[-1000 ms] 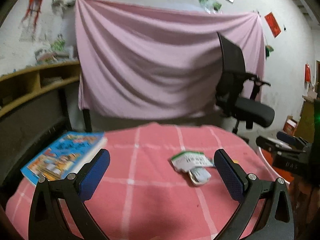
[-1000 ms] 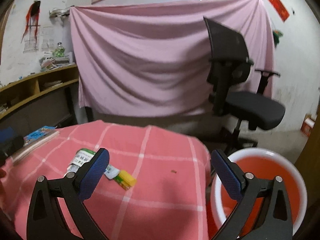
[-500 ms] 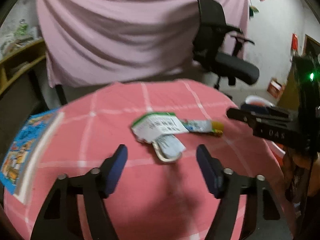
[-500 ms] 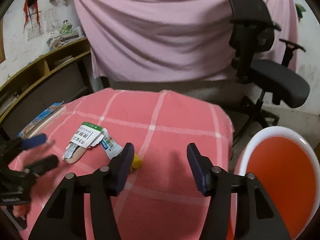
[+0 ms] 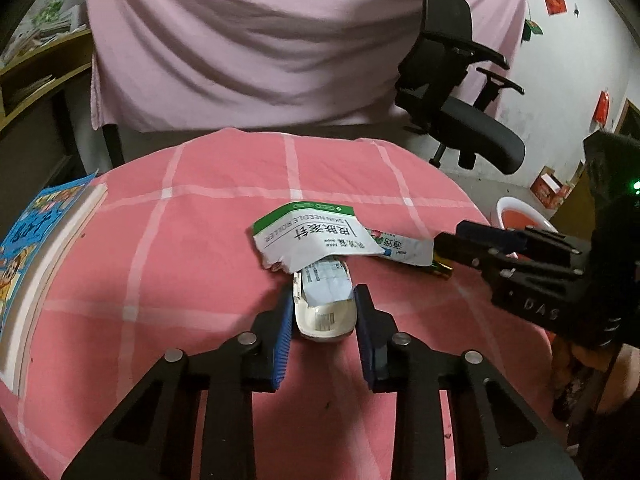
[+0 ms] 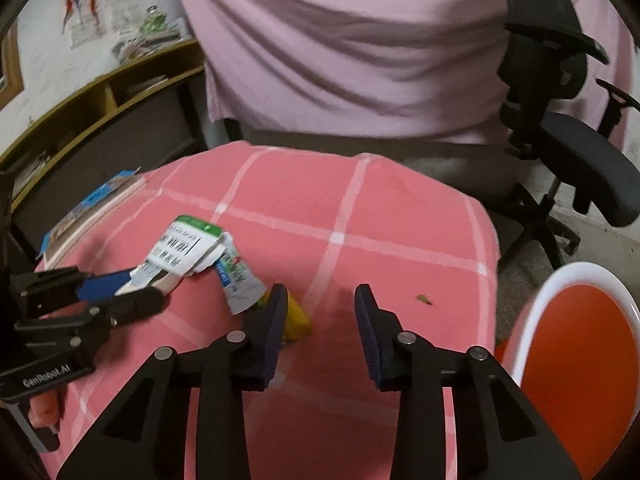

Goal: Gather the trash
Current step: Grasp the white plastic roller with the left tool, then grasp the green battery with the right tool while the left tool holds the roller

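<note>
On the pink checked tablecloth lies a small heap of trash. It is a torn white-and-green paper box, a white plastic tray poking out from under the box, and a squeezed tube with a yellow cap. My left gripper is closing, and both blue pads touch the tray's sides. My right gripper is also closing. The yellow cap sits just inside its left finger, its right pad touches nothing, and only cloth fills the rest of the gap.
An orange basin with a white rim stands on the floor right of the table. A blue picture book lies at the table's left edge. A black office chair and a pink drape stand behind, with a wooden shelf at left.
Both grippers tipped downward and came in toward the trash while their jaws narrowed. The left jaws closed around the white tray, and the right jaws came down beside the tube's yellow cap.
</note>
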Action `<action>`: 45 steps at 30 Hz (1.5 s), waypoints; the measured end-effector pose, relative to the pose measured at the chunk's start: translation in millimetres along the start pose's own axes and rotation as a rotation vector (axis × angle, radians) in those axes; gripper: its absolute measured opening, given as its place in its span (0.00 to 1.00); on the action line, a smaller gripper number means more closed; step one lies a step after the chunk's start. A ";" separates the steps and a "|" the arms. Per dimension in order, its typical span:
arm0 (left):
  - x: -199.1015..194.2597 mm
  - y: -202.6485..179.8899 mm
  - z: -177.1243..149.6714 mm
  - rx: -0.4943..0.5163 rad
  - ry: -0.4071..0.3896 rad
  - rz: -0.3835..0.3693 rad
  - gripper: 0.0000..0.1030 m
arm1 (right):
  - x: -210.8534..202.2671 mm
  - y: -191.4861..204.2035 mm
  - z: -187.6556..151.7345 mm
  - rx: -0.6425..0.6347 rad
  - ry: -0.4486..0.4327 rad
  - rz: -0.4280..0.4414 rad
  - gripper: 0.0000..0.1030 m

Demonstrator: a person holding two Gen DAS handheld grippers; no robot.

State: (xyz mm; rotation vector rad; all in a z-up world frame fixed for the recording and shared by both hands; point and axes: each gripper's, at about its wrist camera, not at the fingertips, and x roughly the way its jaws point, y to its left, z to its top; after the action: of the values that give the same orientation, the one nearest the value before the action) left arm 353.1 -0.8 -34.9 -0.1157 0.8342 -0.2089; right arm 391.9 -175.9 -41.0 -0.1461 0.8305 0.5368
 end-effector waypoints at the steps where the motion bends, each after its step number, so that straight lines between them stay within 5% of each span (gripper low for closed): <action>1: -1.8 0.5 -2.0 0.000 0.001 -0.004 0.24 | 1.5 3.9 -0.7 -0.011 0.010 0.006 0.32; 5: -9.3 2.6 -7.9 -0.002 0.009 -0.019 0.24 | 1.6 11.3 -2.3 -0.040 0.018 0.017 0.19; 18: -39.2 15.6 -25.6 -0.045 0.005 -0.067 0.24 | 3.4 14.1 -6.2 -0.018 0.067 0.021 0.19; 25: -38.2 15.7 -23.6 -0.053 0.002 -0.057 0.24 | 11.7 14.9 -3.5 -0.015 0.084 0.003 0.18; 30: -38.2 13.5 -25.5 -0.050 -0.007 -0.051 0.24 | 10.8 15.8 -4.9 -0.011 0.081 0.003 0.08; 45: -40.4 16.9 -26.4 -0.103 -0.029 -0.005 0.24 | 14.1 7.6 -1.4 0.046 0.086 0.045 0.10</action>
State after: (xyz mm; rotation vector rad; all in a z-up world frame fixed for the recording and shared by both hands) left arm 309.4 24.4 -26.5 -0.2172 0.8160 -0.1679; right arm 394.9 -164.2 -51.7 -0.1089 0.9312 0.5558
